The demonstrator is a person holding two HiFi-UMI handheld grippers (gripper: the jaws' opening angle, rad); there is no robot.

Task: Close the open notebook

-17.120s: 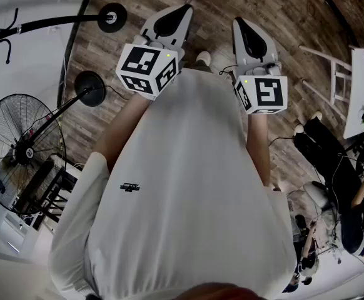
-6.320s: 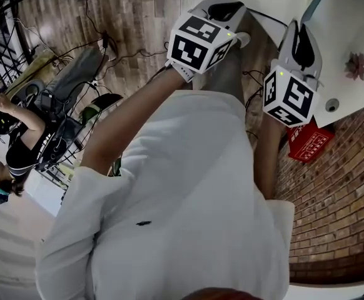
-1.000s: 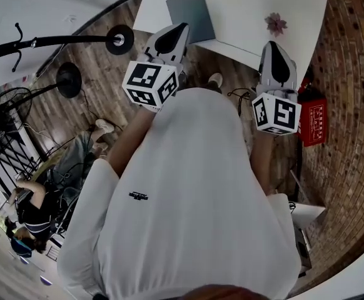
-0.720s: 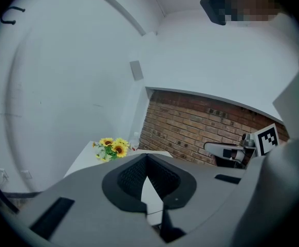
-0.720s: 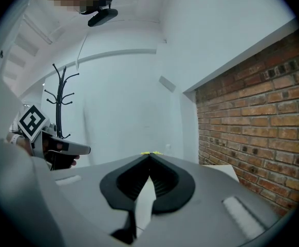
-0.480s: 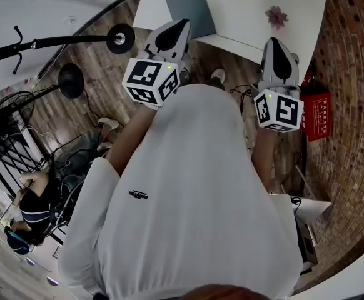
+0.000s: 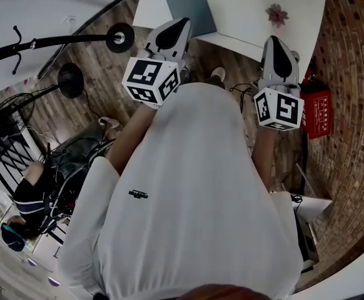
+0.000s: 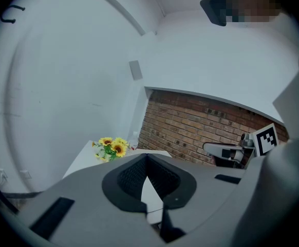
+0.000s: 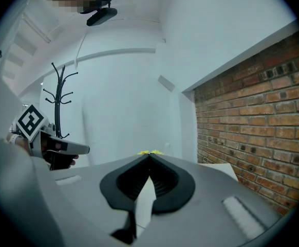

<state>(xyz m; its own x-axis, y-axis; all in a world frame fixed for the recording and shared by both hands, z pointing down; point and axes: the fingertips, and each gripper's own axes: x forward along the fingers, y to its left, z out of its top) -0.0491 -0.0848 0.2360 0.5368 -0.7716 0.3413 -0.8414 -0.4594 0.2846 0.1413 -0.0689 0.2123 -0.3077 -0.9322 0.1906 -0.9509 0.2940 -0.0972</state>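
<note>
A grey notebook lies flat on the near left part of the white table; only its grey surface shows. My left gripper hovers at the table's near edge, just short of the notebook, its jaws meeting at the tip with nothing between them. My right gripper hangs at the table's near right edge, shut and empty too. Each gripper view shows the other gripper beside it: the right gripper and the left gripper.
A pink flower lies on the table's right part and a bunch of sunflowers stands at its far end. A brick wall and a red box are at right. A coat rack stands at left, with a seated person behind.
Both grippers have kept their place and stayed shut. The seated person at the lower left has shifted a little.
</note>
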